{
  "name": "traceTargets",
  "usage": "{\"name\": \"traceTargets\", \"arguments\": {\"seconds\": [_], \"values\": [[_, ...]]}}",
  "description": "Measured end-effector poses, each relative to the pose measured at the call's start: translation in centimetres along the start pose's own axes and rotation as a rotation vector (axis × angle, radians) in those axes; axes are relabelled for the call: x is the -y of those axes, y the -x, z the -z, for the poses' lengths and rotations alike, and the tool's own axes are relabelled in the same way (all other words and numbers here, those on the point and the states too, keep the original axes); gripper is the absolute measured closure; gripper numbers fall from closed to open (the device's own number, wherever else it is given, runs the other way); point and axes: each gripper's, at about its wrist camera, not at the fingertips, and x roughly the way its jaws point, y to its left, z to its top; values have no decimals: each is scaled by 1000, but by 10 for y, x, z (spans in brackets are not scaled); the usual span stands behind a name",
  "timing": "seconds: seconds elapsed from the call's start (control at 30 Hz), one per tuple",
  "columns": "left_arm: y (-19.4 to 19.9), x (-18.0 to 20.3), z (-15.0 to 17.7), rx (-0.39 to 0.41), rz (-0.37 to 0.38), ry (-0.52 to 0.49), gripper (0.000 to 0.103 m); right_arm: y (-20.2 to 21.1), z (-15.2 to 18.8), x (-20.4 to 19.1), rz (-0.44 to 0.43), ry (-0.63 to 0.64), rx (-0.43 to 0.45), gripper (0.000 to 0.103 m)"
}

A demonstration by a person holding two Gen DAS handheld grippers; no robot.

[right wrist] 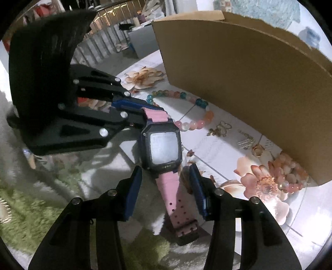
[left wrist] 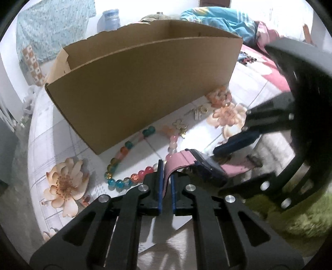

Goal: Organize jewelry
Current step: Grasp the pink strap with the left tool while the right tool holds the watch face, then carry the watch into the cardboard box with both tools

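Note:
A pink-strapped watch [right wrist: 164, 145] with a dark square case hangs just above the flowered tablecloth. My left gripper [left wrist: 167, 166] is shut on one end of its pink strap [left wrist: 180, 162]; in the right wrist view the left gripper [right wrist: 145, 110] pinches the strap's far end. My right gripper [right wrist: 166, 182] is open and straddles the other strap [right wrist: 174, 199], pads apart from it. On the cloth lie a colourful bead bracelet [left wrist: 124, 149], a pink bead bracelet [right wrist: 288, 172], gold earrings [right wrist: 220, 128], silver earrings [right wrist: 245, 141] and a ring [right wrist: 258, 149].
An open cardboard box [left wrist: 145, 83] stands on the table just behind the jewelry, its tall wall [right wrist: 249, 83] close to the bracelets. A green shaggy rug [right wrist: 31, 207] lies below the table's near edge. Bedding and clothes [left wrist: 224, 18] are piled beyond the box.

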Motion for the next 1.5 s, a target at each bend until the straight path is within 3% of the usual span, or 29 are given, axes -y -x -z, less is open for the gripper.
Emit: {"name": "traceTargets", "arguments": {"seconds": [0.27, 0.43, 0.67, 0.87, 1.03, 1.27, 1.5], "values": [[10, 9, -18, 1, 36, 24, 99, 10, 6, 7, 70, -128, 124, 61], [21, 21, -23, 14, 11, 15, 99, 20, 16, 12, 110, -200, 169, 78], [46, 27, -33, 65, -8, 15, 100, 53, 30, 15, 178, -237, 229, 84], [69, 23, -51, 105, 7, 36, 100, 98, 21, 29, 185, -246, 332, 94], [87, 9, -89, 111, 60, 74, 100, 141, -5, 48, 120, -251, 398, 97], [83, -34, -158, 70, 175, 161, 100, 157, -71, 120, -74, -341, 308, 97], [0, -95, -199, -147, 198, 298, 100, 95, -134, 181, -141, -426, 37, 97]]}}
